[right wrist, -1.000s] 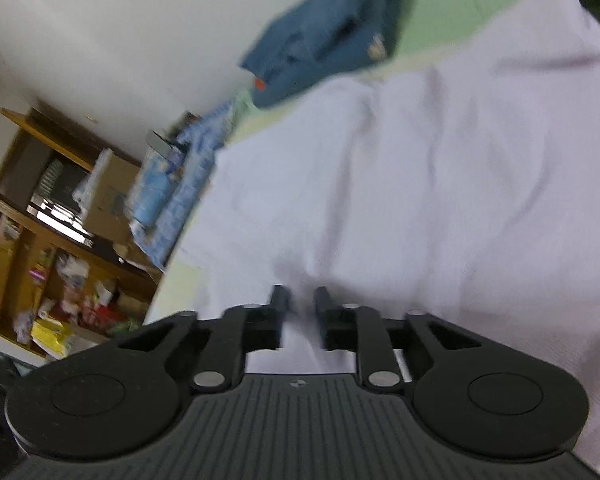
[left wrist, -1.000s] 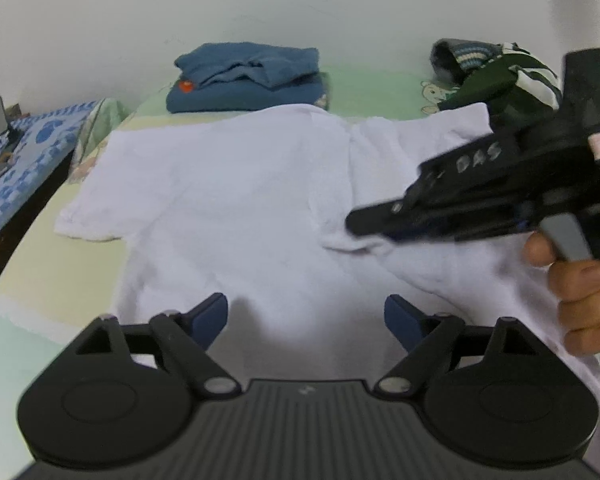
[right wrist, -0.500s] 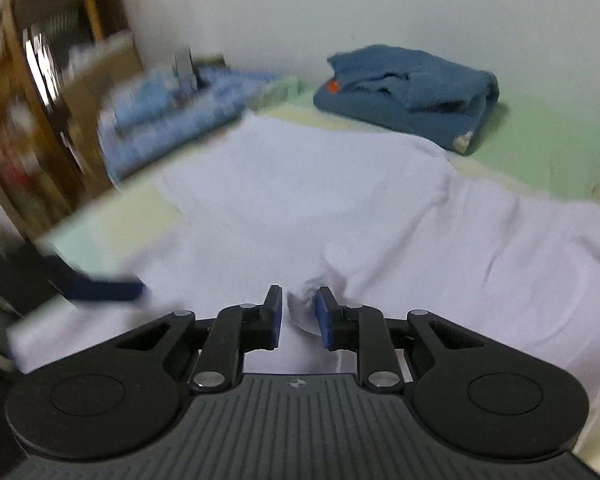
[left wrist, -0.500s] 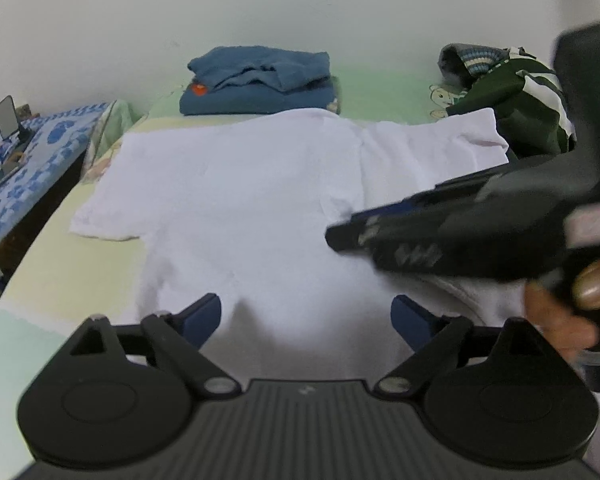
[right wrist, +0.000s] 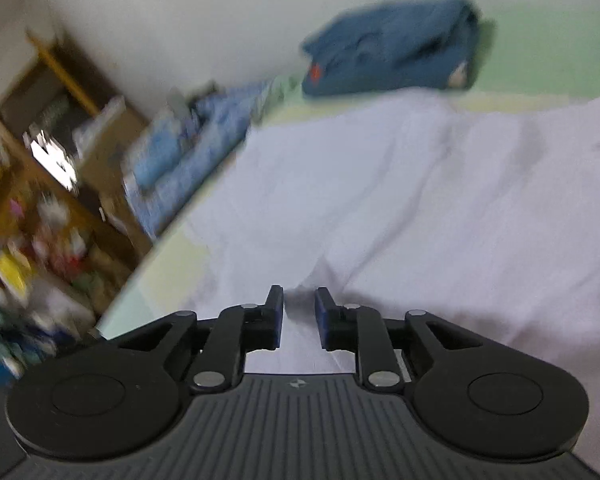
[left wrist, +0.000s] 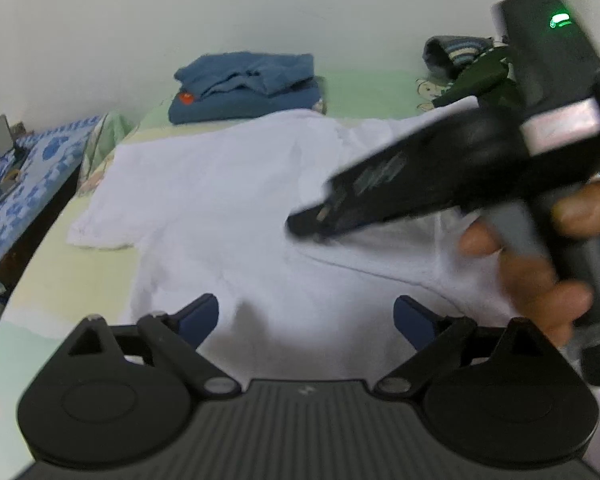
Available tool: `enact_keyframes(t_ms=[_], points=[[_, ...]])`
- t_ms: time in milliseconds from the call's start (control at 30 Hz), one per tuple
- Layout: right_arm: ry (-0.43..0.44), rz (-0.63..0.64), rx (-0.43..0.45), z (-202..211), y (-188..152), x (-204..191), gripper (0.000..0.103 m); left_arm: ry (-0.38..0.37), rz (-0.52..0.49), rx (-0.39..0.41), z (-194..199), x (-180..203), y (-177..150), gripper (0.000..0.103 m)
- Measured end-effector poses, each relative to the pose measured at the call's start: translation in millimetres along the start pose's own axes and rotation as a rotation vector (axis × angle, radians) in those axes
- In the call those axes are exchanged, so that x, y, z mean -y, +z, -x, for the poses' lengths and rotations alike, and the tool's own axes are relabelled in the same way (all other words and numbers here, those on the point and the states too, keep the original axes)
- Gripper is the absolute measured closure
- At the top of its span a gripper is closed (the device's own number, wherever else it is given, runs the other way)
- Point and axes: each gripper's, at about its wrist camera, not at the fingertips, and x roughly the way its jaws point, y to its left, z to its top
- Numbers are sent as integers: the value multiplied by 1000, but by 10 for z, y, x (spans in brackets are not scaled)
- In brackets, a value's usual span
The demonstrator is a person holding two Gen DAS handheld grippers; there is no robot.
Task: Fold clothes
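Left tongs spread wide, just opened further, nothing between, above near hem of white shirt flat on bed; right tongs narrowed, pinching shirt fold.

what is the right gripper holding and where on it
The right gripper pinches a raised fold of the white shirt; which part cannot be told. The left gripper is open, holding nothing.
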Motion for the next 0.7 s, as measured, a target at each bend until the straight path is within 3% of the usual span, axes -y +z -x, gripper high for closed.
enact_keyframes(t_ms=[67,133,267,400,500,567,600,633,700], points=[[-60,9,126,331,17,81,84,-23,-15,22,1,41,78,8],[-193,5,193,580,62,231,81,-73,-21,46,-19,110,206,8],[-371,-31,227,858,198,614,80,-222,-60,107,-74,411,461,7],[-499,-122,285,924,398,1017,80,-357,-99,23,-349,839,514,8],[-636,-140,340,1001,480,1188,82,-366,-151,-31,-475,1071,402,9],[-512,-191,355,1151,450,1276,81,-381,-168,-47,-494,1146,335,9],[-440,-214,340,1192,427,1301,75,-392,-171,-54,-496,1170,309,8],[-412,-218,313,1164,419,1312,68,-401,-176,-59,-497,1188,290,8],[-363,-221,258,1098,405,1331,67,-418,-188,-66,-499,1221,256,7]])
